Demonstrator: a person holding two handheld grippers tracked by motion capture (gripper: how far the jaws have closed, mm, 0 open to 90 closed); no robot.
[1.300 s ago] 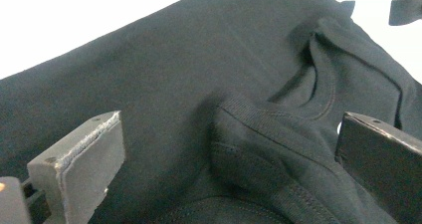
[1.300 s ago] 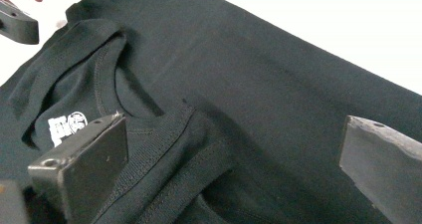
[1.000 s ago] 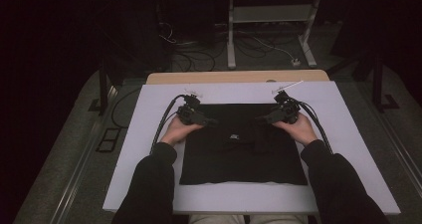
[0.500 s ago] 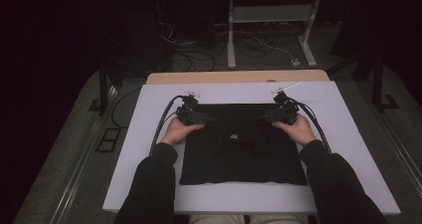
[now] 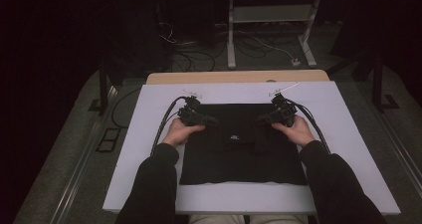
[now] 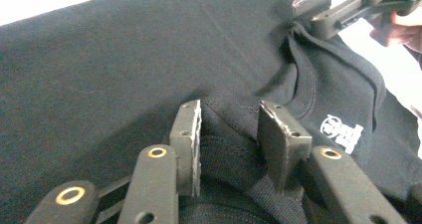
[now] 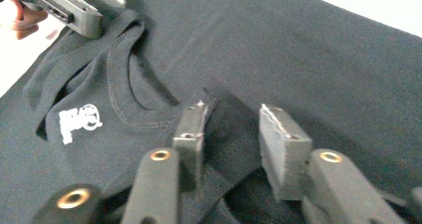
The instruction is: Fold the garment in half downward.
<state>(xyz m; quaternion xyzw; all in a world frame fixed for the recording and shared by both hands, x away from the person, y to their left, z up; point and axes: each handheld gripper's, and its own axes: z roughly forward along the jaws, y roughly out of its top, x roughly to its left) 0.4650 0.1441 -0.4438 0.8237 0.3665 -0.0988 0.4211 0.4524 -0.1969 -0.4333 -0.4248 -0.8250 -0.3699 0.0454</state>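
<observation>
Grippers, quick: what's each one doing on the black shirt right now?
Left gripper: fingers have just been closing, a fold of the black shirt between them.
Right gripper: fingers have just been closing, shirt fabric bunched between them.

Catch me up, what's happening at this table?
A person sits at a white table with a hand-held gripper in each hand, working on a black T-shirt lying flat. The left hand-held gripper and the right hand-held gripper sit at either side of the collar. Both have just been closing, each with a fold of collar fabric between its jaws. The shirt is not yet lifted.
</observation>
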